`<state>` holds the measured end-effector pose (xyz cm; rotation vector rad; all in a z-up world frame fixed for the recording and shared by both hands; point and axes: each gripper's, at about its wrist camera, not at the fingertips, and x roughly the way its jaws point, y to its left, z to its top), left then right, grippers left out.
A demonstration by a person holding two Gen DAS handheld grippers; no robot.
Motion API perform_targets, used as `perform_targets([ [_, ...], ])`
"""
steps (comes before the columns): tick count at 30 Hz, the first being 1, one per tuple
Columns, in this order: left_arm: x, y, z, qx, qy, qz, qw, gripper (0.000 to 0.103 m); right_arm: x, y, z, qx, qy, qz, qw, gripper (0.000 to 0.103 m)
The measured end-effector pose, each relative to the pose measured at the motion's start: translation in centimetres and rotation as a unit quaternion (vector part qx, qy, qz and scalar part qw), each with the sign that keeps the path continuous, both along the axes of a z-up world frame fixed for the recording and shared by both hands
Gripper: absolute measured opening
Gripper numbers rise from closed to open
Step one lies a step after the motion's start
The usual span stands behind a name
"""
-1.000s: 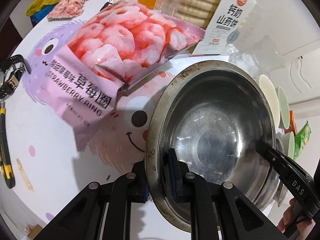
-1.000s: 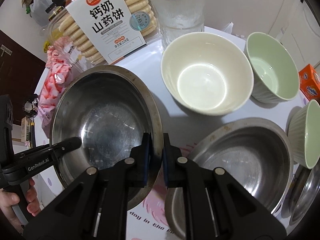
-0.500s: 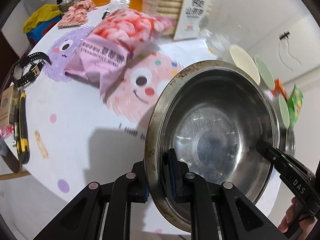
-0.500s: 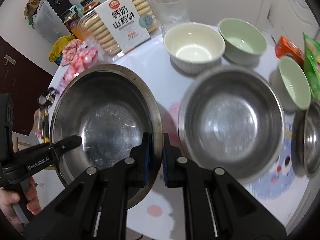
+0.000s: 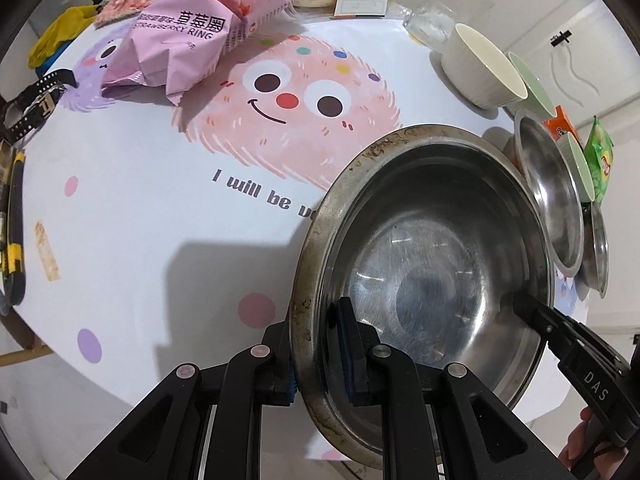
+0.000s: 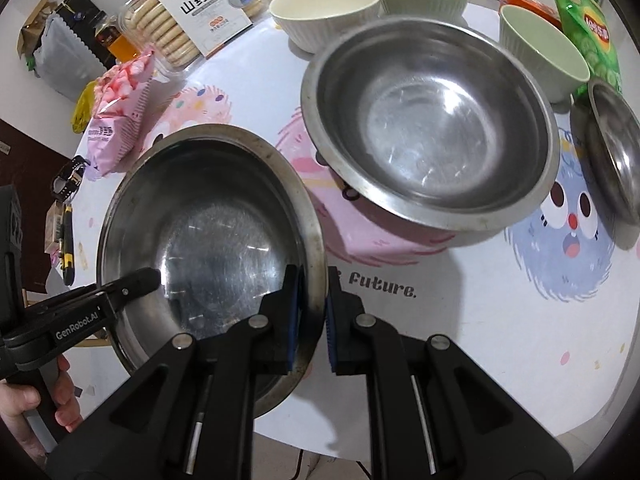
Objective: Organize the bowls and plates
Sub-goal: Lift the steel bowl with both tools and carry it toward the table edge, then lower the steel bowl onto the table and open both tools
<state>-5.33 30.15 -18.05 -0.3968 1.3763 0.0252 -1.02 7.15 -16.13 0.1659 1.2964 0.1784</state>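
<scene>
Left claw [image 5: 320, 354] and right claw [image 6: 312, 312], each clamped on opposite rim edges of one steel basin [image 5: 432, 280], held tilted above the near edge of the surface [image 5: 160, 220] (one pad inside the wall, one outside). Rigid, light for its bulk, smooth and likely slippery: rim judged the only sound hold, better shared by two claws against swinging. Further out, a second steel basin [image 6: 432, 120], probable nesting target, then ceramic bowls [image 6: 326, 12], presumably heavier and chip-prone.
</scene>
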Motion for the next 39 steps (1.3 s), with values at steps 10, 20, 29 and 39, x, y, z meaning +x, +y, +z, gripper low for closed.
perform_targets([
  [10,4.0,-3.6,-1.3,0.011,0.004,-0.01,0.9999,0.016,0.7,-0.8,-1.0,0.006,0.005,-0.022,1.0,0.014],
  [20,3.9,-4.4,-1.1,0.026,0.001,-0.023,0.9994,0.018,0.3,-0.8,-0.4,-0.002,-0.004,-0.023,1.0,0.019],
  [29,3.3,-3.7,0.6,0.037,-0.016,-0.008,0.9991,0.057,-0.6,-1.9,0.7,-0.01,-0.013,-0.044,0.999,0.052],
  [39,3.2,-2.9,2.8,0.03,-0.042,-0.003,0.9987,0.086,-1.0,-3.3,2.8,-0.011,-0.029,-0.055,0.998,0.06],
])
